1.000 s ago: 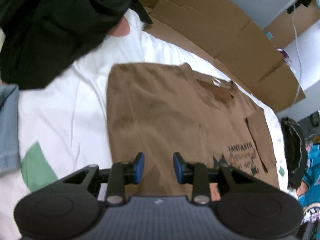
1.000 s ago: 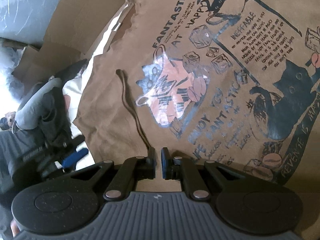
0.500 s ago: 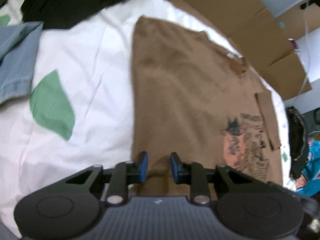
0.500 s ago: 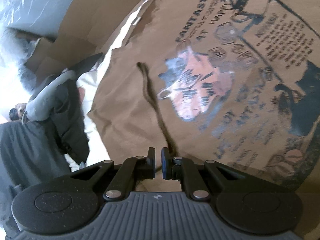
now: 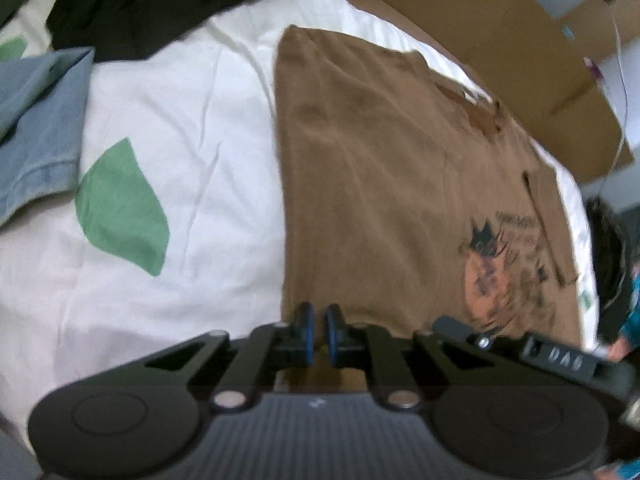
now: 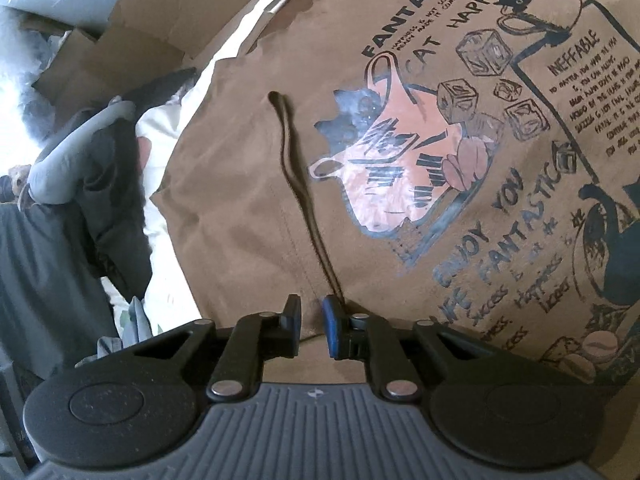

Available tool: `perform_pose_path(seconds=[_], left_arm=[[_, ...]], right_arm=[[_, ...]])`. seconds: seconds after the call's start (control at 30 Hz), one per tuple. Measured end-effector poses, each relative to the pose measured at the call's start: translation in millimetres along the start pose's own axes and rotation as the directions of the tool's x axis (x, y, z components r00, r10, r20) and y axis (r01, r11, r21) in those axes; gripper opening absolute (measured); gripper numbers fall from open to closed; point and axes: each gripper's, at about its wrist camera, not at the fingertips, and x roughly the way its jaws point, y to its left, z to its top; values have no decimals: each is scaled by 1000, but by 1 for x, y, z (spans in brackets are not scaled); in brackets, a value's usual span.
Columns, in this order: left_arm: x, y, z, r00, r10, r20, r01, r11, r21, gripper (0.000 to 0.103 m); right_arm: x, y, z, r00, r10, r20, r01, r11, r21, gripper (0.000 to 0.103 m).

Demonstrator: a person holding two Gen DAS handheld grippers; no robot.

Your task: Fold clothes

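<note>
The brown T-shirt (image 5: 360, 168) lies spread flat on a bed covered by a white sheet (image 5: 180, 128) with green leaf patches, and both grippers hang over its near hem.

The left gripper (image 5: 319, 334) points steeply down at the hem close to the shirt's left edge. Its blue-padded fingers (image 5: 306, 332) are closing and stand only a narrow slit apart; brown cloth shows in the slit, but whether the pads already pinch it cannot be told from this blurred view. Beyond the fingers the shirt runs away to its collar; the printed picture lies ahead and to the right of them. To their left the bare sheet shows, with a blue denim garment (image 5: 36, 128) farther left and a dark garment (image 5: 152, 4) far ahead on the left. Flattened cardboard (image 5: 500, 40) lies past the shirt's far end.

The right gripper (image 6: 311, 320) hangs over the same hem, and its fingers (image 6: 332, 328) are opening, with a clear gap between them. Brown cloth lies under the gap, not pressed by the pads. A dark raised crease (image 6: 300, 184) starts just at the right finger and runs ahead over the shirt. The print (image 6: 460, 140), with the word FANTASTIC and cats, spreads ahead and right of the fingers. Left of them a person's dark sleeve (image 6: 60, 248) shows beside the sheet.
</note>
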Motion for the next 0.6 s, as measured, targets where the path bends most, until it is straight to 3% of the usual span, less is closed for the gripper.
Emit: perform_pose_path(seconds=[0.13,0.53,0.6], left_arm=[[-10,-14,10,999,-17,39,16,999,44,12],[25,-22,-7,999,-39,-37,41,998,54,11],[26,-19,-9,998,-41,-40,43,998,47,9]], right_arm=[[-6,7,10,999,30,30,-30,1000,-7,17],[20,27,39,998,42,40,-39,996,-82,18],[25,30,50,998,42,47,-38,994,-98,24]])
